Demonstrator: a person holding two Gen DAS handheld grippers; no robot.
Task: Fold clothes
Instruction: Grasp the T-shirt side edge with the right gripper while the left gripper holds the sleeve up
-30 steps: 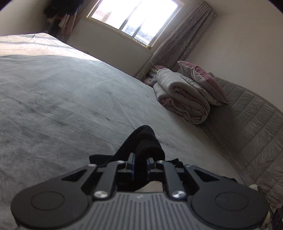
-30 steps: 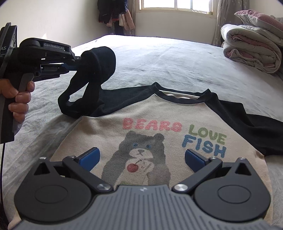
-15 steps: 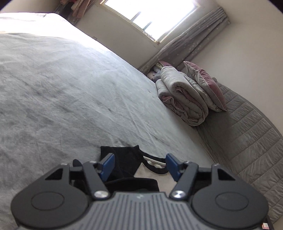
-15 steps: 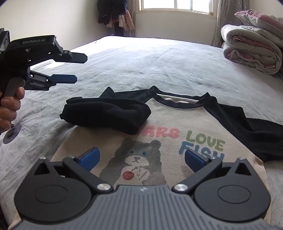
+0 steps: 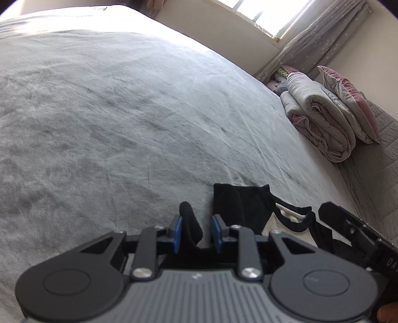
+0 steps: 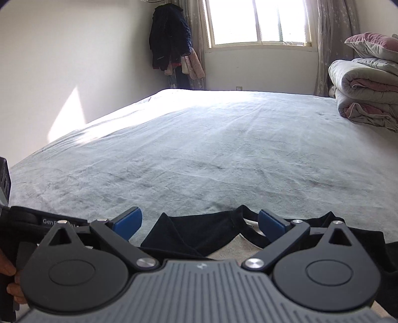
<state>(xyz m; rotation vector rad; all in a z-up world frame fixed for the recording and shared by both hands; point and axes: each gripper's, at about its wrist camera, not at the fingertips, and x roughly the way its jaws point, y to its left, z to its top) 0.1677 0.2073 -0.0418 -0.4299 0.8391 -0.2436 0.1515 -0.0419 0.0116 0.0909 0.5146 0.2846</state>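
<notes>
A cream shirt with black sleeves and collar (image 6: 199, 233) lies flat on the grey bed (image 6: 199, 154). In the left wrist view its black shoulder (image 5: 238, 201) and neckline show just past my fingers. My left gripper (image 5: 196, 233) is low over the shirt's edge. Its jaws are closing, with a raised fold of the black sleeve (image 5: 189, 218) between the blue pads. My right gripper (image 6: 199, 222) stands open over the collar area, nothing between its fingers. One of its fingers (image 5: 348, 228) shows at the right of the left wrist view.
A rolled duvet (image 5: 321, 124) with a pillow (image 5: 348, 99) on it lies at the bed's far right, next to a quilted headboard (image 5: 373, 179). Dark jackets (image 6: 171, 37) hang in the corner beside the window (image 6: 258, 22). A person's hand (image 6: 12, 285) holds the left tool.
The left gripper let go of the lifted black sleeve, which dropped folded onto the shirt, then sank and closed on a fold of it. The right gripper moved forward toward the collar.
</notes>
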